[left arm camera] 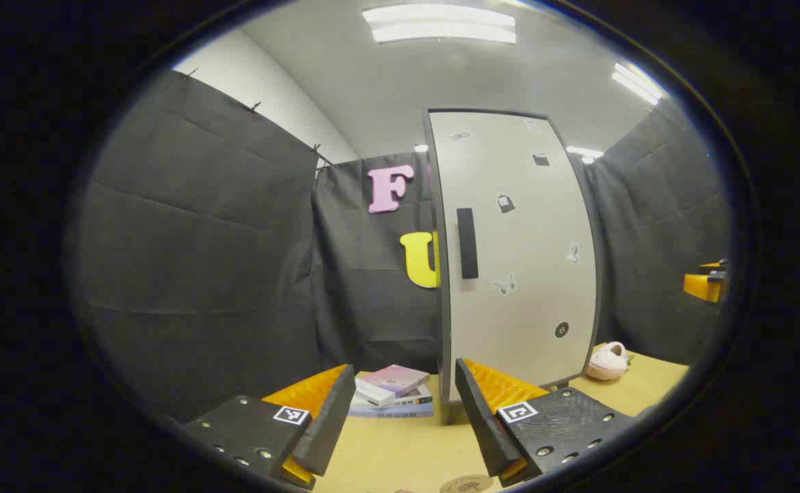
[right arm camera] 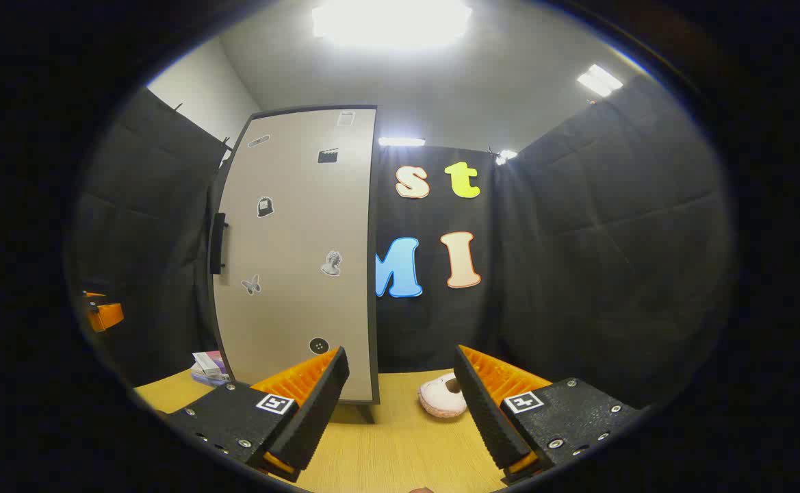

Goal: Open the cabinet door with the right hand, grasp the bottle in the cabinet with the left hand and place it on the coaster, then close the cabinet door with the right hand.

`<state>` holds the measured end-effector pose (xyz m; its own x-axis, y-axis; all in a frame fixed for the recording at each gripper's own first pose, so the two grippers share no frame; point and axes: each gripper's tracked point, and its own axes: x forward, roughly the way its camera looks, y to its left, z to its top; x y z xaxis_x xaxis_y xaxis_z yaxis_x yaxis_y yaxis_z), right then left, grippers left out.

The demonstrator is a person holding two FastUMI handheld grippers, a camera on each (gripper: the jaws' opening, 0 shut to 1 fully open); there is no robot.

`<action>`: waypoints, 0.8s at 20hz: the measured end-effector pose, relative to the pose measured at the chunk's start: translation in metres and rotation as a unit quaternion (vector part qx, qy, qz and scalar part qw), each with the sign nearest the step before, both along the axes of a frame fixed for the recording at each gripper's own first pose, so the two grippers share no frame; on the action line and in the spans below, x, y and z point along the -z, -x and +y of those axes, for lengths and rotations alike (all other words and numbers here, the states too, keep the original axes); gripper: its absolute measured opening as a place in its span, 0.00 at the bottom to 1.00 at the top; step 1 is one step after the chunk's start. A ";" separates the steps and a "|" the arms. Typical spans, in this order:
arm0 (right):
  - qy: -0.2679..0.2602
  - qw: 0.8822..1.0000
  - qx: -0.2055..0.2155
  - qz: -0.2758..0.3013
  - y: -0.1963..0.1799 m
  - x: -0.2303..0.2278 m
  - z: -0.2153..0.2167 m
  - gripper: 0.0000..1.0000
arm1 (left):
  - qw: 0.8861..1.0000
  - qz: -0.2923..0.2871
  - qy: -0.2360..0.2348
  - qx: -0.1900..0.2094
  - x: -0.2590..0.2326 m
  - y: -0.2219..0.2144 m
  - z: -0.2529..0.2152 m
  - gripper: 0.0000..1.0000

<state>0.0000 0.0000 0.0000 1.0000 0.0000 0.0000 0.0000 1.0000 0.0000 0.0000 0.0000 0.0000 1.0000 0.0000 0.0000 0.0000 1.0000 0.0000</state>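
A tall pale cabinet (left arm camera: 523, 260) stands on the wooden table with its door closed; a dark vertical handle (left arm camera: 467, 243) sits near the door's left edge. In the right gripper view the same cabinet (right arm camera: 297, 260) is left of centre, its handle (right arm camera: 218, 243) at the far left edge. The bottle is hidden behind the door. A round coaster (left arm camera: 467, 484) peeks in at the bottom edge of the left gripper view. My left gripper (left arm camera: 405, 418) is open and empty, short of the cabinet. My right gripper (right arm camera: 401, 404) is open too, with nothing between its fingers.
A stack of books (left arm camera: 394, 399) lies left of the cabinet, also seen as the books (right arm camera: 209, 365) in the right gripper view. A pink slipper-like object (left arm camera: 607, 361) rests right of the cabinet, the same pink object (right arm camera: 444, 396) ahead of my right gripper. Black cloth walls surround the table (right arm camera: 386, 445).
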 end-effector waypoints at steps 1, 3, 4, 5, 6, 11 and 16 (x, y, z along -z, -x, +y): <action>0.000 1.000 -0.002 0.002 0.000 0.001 0.001 0.95 | 1.000 0.001 0.000 0.000 0.000 0.000 -0.001 0.88; -0.003 1.000 -0.001 0.009 0.000 0.005 -0.002 0.95 | 1.000 0.004 0.001 0.000 0.001 0.002 -0.003 0.88; -0.006 1.000 0.000 0.011 0.000 0.006 -0.003 0.95 | 1.000 0.004 0.001 0.000 0.002 0.003 -0.005 0.84; -0.008 1.000 0.000 0.011 0.000 0.007 -0.003 0.95 | 1.000 0.003 0.000 0.000 0.001 0.003 -0.006 0.84; -0.010 1.000 0.000 0.012 0.001 0.008 -0.004 0.95 | 1.000 0.003 -0.001 0.001 0.001 0.004 -0.007 0.84; -0.011 1.000 0.003 0.013 0.003 0.010 -0.007 0.95 | 1.000 0.005 -0.003 0.005 0.001 0.005 -0.013 0.88; -0.010 1.000 0.002 0.011 0.004 0.011 -0.006 0.95 | 1.000 0.005 -0.004 0.008 0.000 0.007 -0.015 0.84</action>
